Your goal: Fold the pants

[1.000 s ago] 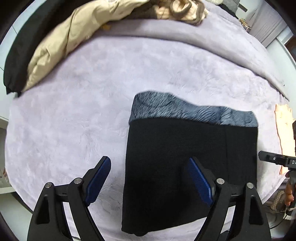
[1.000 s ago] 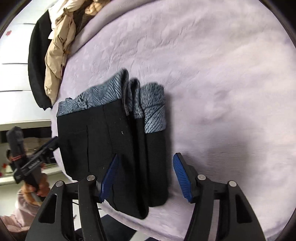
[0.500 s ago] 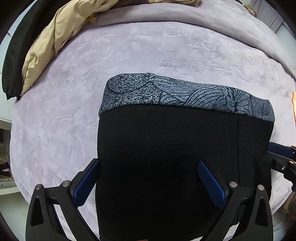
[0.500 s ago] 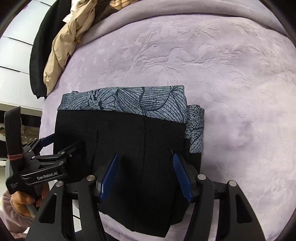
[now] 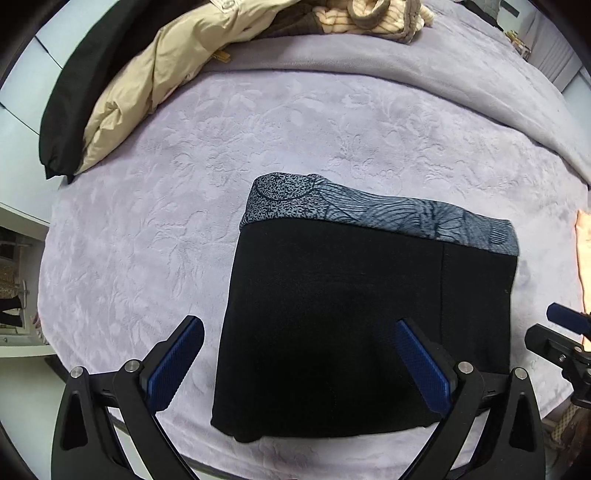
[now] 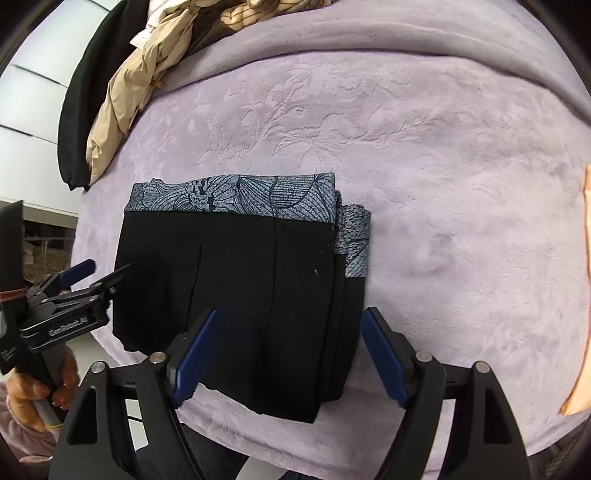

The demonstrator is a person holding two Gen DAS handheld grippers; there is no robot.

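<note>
The black pants [image 5: 354, 317] lie folded in a compact stack on the lilac blanket [image 5: 184, 221], with a grey-blue patterned band [image 5: 369, 214] along the far edge. In the right wrist view the pants [image 6: 240, 288] show stacked layers at their right side. My left gripper [image 5: 299, 365] is open and empty, hovering over the stack's near left part. It also shows at the left of the right wrist view [image 6: 94, 273]. My right gripper [image 6: 284, 354] is open and empty above the stack's near right edge. Its tip shows in the left wrist view [image 5: 565, 317].
A beige jacket [image 5: 155, 81] and a black garment [image 5: 74, 110] lie piled at the far left of the bed, with more clothes [image 5: 369, 14] behind. An orange cloth [image 6: 585, 295] lies at the right edge. The bed's near edge is just below the pants.
Both grippers have pulled back and up from the folded pants, so the stack looks smaller and lower. The jaws stay open. The pants have not moved.
</note>
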